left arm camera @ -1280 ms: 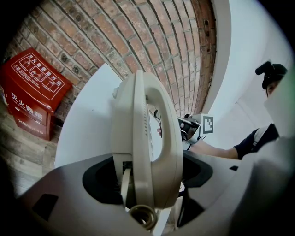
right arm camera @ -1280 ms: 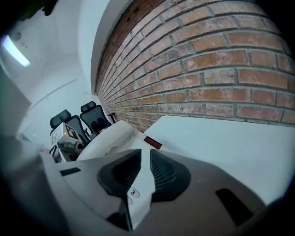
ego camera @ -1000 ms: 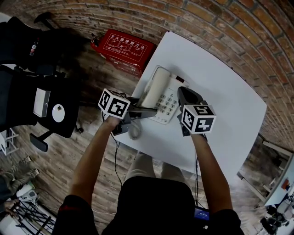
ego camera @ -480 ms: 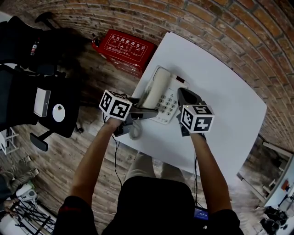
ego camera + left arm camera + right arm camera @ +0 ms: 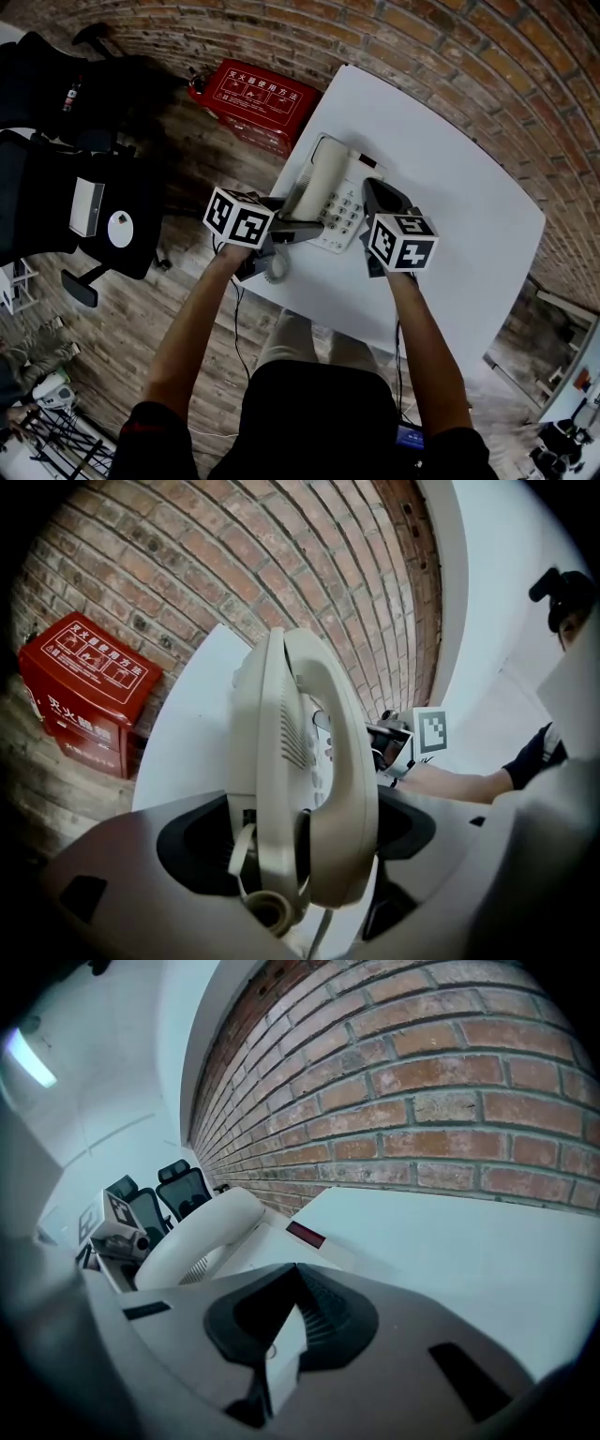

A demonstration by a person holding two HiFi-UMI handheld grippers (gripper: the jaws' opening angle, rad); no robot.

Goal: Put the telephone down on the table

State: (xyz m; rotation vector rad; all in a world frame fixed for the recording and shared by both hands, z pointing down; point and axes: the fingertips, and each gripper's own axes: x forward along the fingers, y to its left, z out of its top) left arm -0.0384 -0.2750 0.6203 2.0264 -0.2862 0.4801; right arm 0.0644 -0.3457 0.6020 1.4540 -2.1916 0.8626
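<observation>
Here, white table (image 5: 450, 187) beside brick wall (image 5: 422, 37).

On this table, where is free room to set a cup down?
Bare: the table's whole right half, from the right gripper to the far and right edges, and the far corner beyond the telephone. Crowded: the left edge, with telephone, cord and the left gripper, jaws opening round the telephone.

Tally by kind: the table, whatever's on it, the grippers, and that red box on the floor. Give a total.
Telephone: 1
Grippers: 2, left gripper opening around the telephone, right gripper shut
Red box: 1
Table: 1
Total: 5
</observation>
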